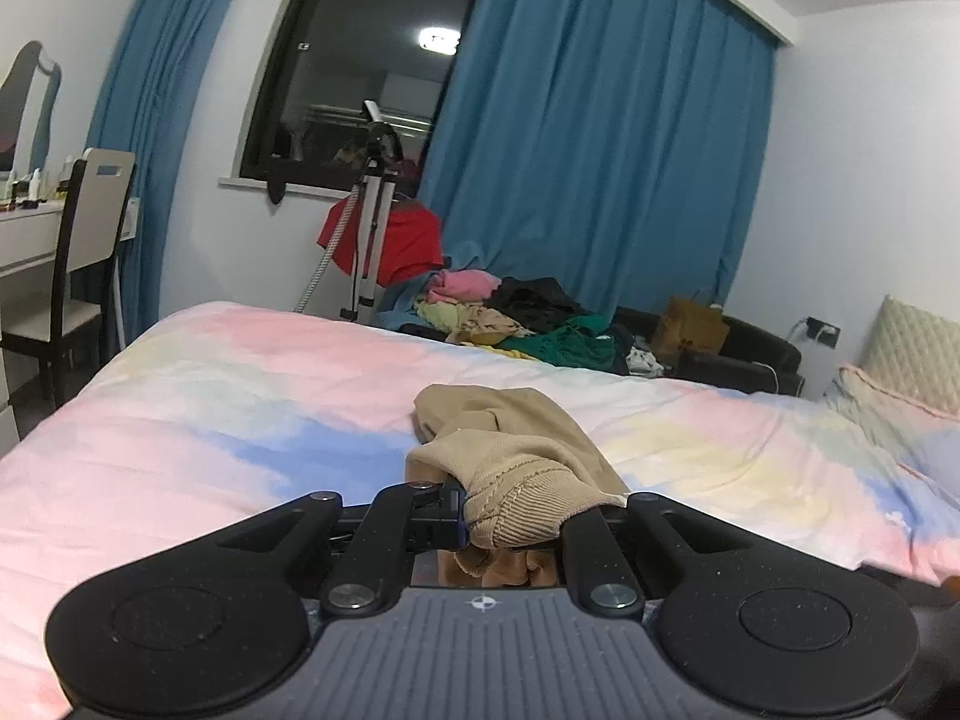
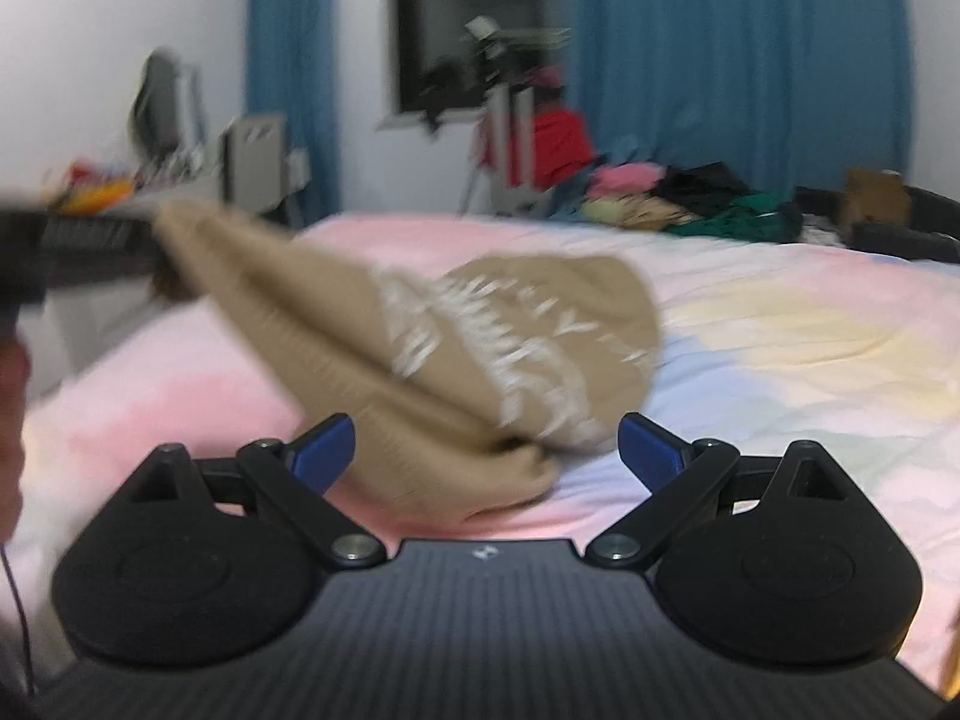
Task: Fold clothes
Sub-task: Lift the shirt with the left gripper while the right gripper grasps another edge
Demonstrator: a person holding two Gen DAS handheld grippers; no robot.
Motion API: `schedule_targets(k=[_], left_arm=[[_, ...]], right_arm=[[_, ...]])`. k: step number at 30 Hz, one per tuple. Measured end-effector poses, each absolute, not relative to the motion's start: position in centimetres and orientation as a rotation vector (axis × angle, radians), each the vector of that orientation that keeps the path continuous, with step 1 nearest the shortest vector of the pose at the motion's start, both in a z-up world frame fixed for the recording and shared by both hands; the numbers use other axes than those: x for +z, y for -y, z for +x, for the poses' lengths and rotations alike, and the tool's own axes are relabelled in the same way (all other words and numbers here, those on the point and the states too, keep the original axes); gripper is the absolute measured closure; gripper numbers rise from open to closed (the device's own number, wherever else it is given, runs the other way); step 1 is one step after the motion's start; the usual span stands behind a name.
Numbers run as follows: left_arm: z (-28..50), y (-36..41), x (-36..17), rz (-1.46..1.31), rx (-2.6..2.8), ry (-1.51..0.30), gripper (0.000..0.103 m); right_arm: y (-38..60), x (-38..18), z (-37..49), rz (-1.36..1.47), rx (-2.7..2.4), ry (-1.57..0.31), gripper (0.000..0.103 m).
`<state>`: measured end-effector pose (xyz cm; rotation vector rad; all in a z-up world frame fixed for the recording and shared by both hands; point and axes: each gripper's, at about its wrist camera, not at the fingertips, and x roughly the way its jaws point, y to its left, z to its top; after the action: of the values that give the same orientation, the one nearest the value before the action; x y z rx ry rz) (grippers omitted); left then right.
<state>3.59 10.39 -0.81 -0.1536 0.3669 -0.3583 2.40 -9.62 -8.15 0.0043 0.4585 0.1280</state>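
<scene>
Tan top (image 1: 516,438) hangs pinched by its ribbed cuff in my left claw (image 1: 510,516), lifted off the bed (image 1: 240,396) to spread it; right claw (image 2: 486,450) gapes, released.

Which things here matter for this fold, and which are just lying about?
In play: tan sweatshirt, left claw clamping its ribbed hem, right claw open near it, bed.
Lying about: clothes pile, red shirt, tripod, chair.

A tan garment (image 2: 456,348) with white print lies bunched on the bed, one ribbed edge lifted.
</scene>
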Motion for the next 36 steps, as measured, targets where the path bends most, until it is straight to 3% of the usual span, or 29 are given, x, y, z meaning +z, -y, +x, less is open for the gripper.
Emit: schedule_targets(k=[7,17,28,32,36], left_arm=[[4.6,-11.5,-1.7,-0.230,-0.332,-0.364,0.092],[5.9,-11.7,-2.9,-0.265,-0.354,-0.446,0.093],[4.4,-11.1,-1.7,-0.299,-0.390,-0.341,0.093],[4.3,-11.9,-1.4,-0.359,-0.366,-0.325,0.093],[3.8,-12.5,-0.7,-0.390,-0.387,-0.285,0.093]], right_arm=[[7.5,-10.3,5.9,-0.019,0.114,-0.502,0.007],[13.1,-8.3,5.0,0.219,-0.117,-0.352,0.007],[12.3,-12.7,8.3,0.101,-0.130,-0.651,0.008],[13.2,-11.2,7.0,0.100,-0.179,-0.543,0.027],[14.8,-7.3,3.8,0.134,-0.251,-0.299,0.033]])
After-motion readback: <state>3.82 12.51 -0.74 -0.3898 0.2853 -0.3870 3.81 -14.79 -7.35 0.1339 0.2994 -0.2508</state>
